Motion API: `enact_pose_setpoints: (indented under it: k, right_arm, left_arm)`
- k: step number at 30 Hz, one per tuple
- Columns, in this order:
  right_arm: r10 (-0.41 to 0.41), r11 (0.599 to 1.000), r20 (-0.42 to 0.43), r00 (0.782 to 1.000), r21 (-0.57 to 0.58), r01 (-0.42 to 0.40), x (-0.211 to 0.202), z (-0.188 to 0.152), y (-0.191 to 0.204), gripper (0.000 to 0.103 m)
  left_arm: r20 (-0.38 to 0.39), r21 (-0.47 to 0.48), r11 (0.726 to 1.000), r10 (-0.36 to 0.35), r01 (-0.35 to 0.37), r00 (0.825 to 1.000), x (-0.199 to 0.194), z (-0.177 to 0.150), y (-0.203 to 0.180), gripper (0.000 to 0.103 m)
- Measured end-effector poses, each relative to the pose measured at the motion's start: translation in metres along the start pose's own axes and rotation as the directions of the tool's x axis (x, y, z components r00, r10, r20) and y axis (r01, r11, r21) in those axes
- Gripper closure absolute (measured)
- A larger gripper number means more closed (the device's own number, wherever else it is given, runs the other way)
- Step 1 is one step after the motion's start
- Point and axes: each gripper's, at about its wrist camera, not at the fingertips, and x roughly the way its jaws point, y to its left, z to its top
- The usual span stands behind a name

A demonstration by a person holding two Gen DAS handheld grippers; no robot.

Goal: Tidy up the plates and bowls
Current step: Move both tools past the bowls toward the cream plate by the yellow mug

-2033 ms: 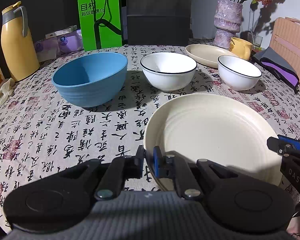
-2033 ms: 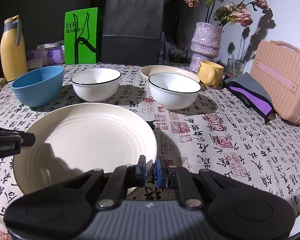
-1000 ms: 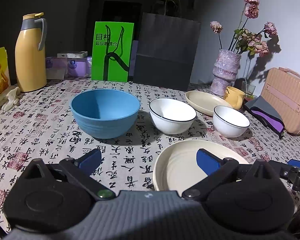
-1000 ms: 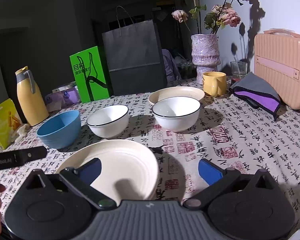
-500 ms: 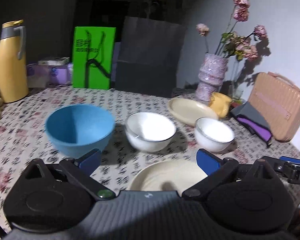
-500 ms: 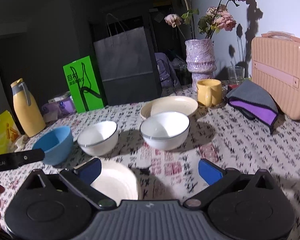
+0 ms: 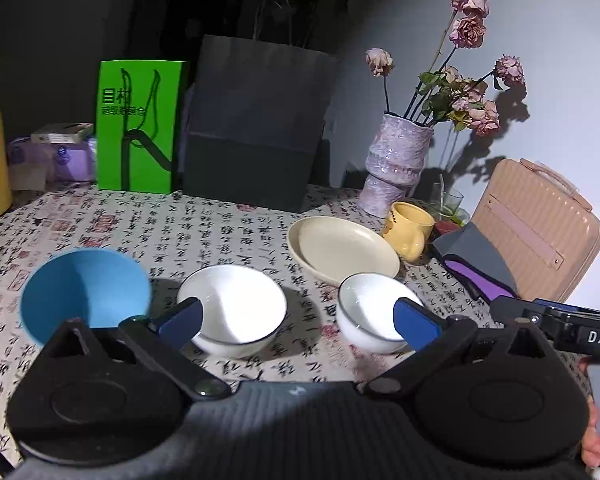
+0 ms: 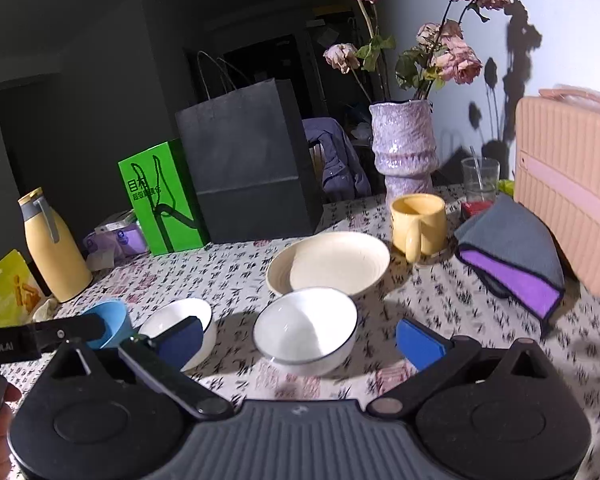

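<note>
Two claws are up in front of me, and both stand wide apart with nothing between their blue pads: my left claw (image 7: 296,320) and my right claw (image 8: 300,340) hang above the worktop (image 7: 228,220), which wears a cloth printed with black characters. Three bowls sit in a rough row on it. The blue bowl (image 7: 85,294) is farthest left, the larger white bowl (image 7: 232,308) with its thin dark rim stands just beside it, and the smaller white bowl (image 7: 374,312) sits to the right of that one, apart from it. Behind the smaller bowl lies a cream plate (image 7: 342,256), near it and, from the right wrist view, partly overlapped by its rim; I cannot tell whether they touch. A yellow mug (image 7: 410,236) stands just right of the plate, and a lilac vase (image 7: 396,168) of dried roses rises behind the mug. Along the back stand a black paper bag (image 7: 256,128) and a green box (image 7: 140,128). A pink case (image 7: 540,224) leans at the right with a grey and purple cloth (image 7: 480,268) before it.
</note>
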Motion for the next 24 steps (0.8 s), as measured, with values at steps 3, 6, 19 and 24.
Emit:
enact_pose_setpoints:
  k: [3,6,19,24]
  right_arm:
    - [0.004,1.000,-0.016,1.000,0.006,-0.004,0.011,0.014,-0.012,0.000]
    - [0.032,0.999,-0.044,0.999,0.043,-0.030,0.026,0.027,-0.024,0.000]
    - [0.060,0.991,-0.127,0.990,0.123,-0.044,0.096,0.072,-0.056,0.001]
    - [0.059,0.988,-0.148,0.987,0.149,-0.037,0.121,0.083,-0.067,0.002]
  left_arm:
    - [-0.003,-0.006,1.000,0.004,-0.004,1.000,0.010,0.011,-0.008,0.000]
    - [-0.001,-0.043,0.999,0.012,-0.012,1.000,0.022,0.022,-0.015,0.000]
    - [-0.066,-0.108,0.991,0.067,-0.074,0.996,0.091,0.068,-0.047,0.000]
    - [-0.074,-0.140,0.982,0.120,-0.129,0.990,0.113,0.083,-0.047,0.000]
